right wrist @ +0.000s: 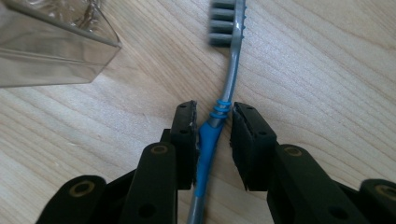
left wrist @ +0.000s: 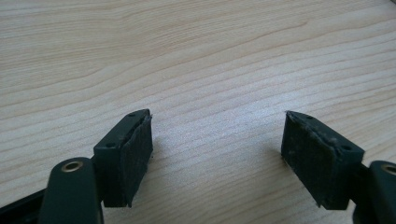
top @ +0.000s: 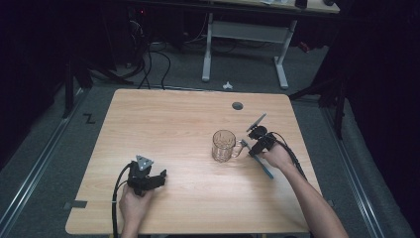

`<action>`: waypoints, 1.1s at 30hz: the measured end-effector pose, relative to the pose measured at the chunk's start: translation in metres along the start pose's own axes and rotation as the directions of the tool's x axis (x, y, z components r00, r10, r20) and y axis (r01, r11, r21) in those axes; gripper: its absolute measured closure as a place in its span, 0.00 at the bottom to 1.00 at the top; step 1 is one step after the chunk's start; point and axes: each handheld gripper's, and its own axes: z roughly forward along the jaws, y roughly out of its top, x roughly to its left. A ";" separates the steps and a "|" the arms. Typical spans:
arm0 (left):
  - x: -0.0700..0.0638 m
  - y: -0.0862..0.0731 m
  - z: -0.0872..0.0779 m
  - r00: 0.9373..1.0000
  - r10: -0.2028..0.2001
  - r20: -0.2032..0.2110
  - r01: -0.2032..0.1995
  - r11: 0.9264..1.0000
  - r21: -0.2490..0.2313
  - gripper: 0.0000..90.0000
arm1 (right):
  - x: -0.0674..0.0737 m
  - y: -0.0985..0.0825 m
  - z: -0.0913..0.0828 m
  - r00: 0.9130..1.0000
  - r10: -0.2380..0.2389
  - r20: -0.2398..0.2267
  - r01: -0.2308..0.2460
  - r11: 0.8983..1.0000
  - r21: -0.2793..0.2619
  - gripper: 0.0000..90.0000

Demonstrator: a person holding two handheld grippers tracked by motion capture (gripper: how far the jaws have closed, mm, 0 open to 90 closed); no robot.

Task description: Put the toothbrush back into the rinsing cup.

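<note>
No brand or writing can be read on anything. The toothbrush lies on the table just right of the glass mug, its blue-and-grey handle running between the right gripper's jaws, which stand narrowly apart; whether the pads press it is hard to tell. Its bristle head is blurred, and its tail end is cut off. The left gripper rests near the table's near-left, jaws wide, nothing between them.

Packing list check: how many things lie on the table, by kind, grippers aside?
Glass mug: 1
Toothbrush: 1
Total: 2
</note>
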 end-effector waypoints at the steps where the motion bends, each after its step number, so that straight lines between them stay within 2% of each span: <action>1: 0.000 0.000 0.000 1.000 0.000 0.000 0.000 1.000 0.000 0.28 | 0.000 0.000 0.001 1.000 -0.002 0.002 0.002 1.000 0.002 0.81; 2: 0.000 0.000 0.000 1.000 0.000 0.000 0.000 1.000 0.000 0.28 | 0.000 0.000 0.001 1.000 0.013 0.004 -0.013 1.000 0.004 0.81; 9: 0.000 0.000 0.000 1.000 0.001 -0.001 -0.001 1.000 0.000 0.28 | -0.001 0.000 0.001 1.000 0.013 0.011 -0.013 1.000 0.008 0.88; 13: 0.000 0.000 0.000 1.000 0.001 -0.001 -0.001 1.000 0.000 0.28 | -0.001 0.000 0.000 1.000 0.018 0.013 -0.018 1.000 0.013 0.88; 14: 0.000 0.000 0.000 1.000 0.000 -0.001 0.000 1.000 0.000 0.28 | -0.002 0.000 0.001 1.000 0.003 0.011 -0.003 1.000 0.007 0.88; 19: 0.000 0.000 0.000 1.000 0.000 -0.001 0.000 1.000 0.000 0.28 | -0.003 0.000 0.001 1.000 -0.002 0.014 0.002 1.000 0.006 0.88; 21: 0.000 0.000 0.000 1.000 0.000 -0.001 0.000 1.000 0.000 0.28 | -0.002 -0.001 0.000 1.000 0.017 0.016 -0.018 1.000 0.005 0.88; 22: 0.000 0.000 0.000 1.000 0.001 -0.001 -0.001 1.000 0.000 0.28 | -0.003 -0.002 -0.001 1.000 0.003 0.013 -0.003 1.000 -0.006 0.88; 27: 0.000 0.000 0.000 1.000 0.002 -0.002 -0.002 1.000 0.001 0.28 | -0.004 -0.004 -0.008 1.000 0.005 0.013 -0.005 0.999 -0.037 0.89; 31: 0.000 0.000 0.000 1.000 0.002 -0.002 -0.002 1.000 0.001 0.28 | -0.004 -0.007 -0.017 1.000 0.029 -0.003 -0.030 0.997 -0.069 0.89; 32: 0.000 0.000 0.000 1.000 0.001 -0.002 -0.001 1.000 0.000 0.28 | -0.006 -0.007 -0.018 1.000 0.015 -0.004 -0.015 0.997 -0.081 0.89; 33: 0.000 0.000 0.000 1.000 0.002 -0.002 -0.002 1.000 0.001 0.28 | -0.006 -0.008 -0.020 0.999 0.032 -0.008 -0.032 0.996 -0.085 0.89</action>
